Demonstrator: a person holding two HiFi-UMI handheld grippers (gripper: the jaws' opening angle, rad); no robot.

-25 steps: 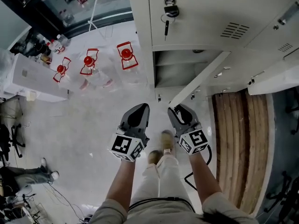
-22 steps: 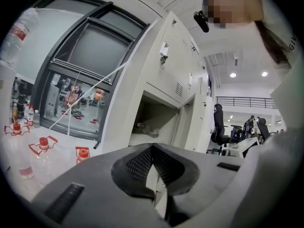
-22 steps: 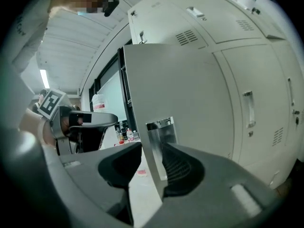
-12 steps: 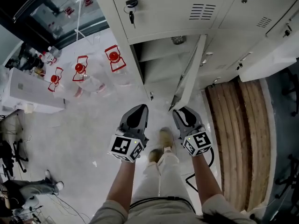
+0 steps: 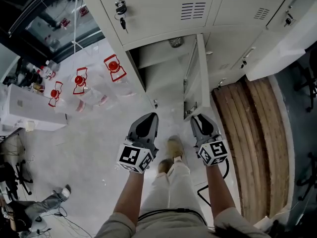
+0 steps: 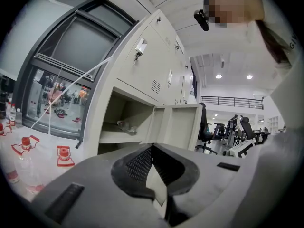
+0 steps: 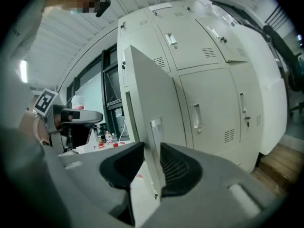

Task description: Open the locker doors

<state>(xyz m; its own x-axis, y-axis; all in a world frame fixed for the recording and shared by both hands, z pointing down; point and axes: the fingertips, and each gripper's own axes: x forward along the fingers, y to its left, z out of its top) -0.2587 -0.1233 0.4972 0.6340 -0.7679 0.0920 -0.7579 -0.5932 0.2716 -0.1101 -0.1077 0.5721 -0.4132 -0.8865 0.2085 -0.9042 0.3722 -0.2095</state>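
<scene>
The bank of pale grey lockers [image 5: 163, 9] fills the top of the head view. One lower locker door [image 5: 203, 68] stands swung out, roughly square to the locker front, and its compartment [image 5: 163, 68] shows a shelf with a clear bottle [image 5: 175, 42]. My right gripper [image 5: 196, 118] is at the door's free edge. In the right gripper view the door [image 7: 147, 94] runs between the jaws of the right gripper [image 7: 152, 151], which are closing onto it. My left gripper [image 5: 150, 117] hangs shut and empty left of the door, apart from it; its tips [image 6: 153, 148] meet.
Big clear water jugs with red caps [image 5: 79, 83] stand on the floor at left. A raised wooden platform [image 5: 252, 133] lies right of the door. The person's shoes [image 5: 173, 148] are below the grippers, a black cable [image 5: 218, 175] beside them. Another person sits at bottom left [image 5: 44, 202].
The locker door has swung farther out, from a slant to about square with the locker front. My right gripper has stayed at its edge; the left has hardly moved.
</scene>
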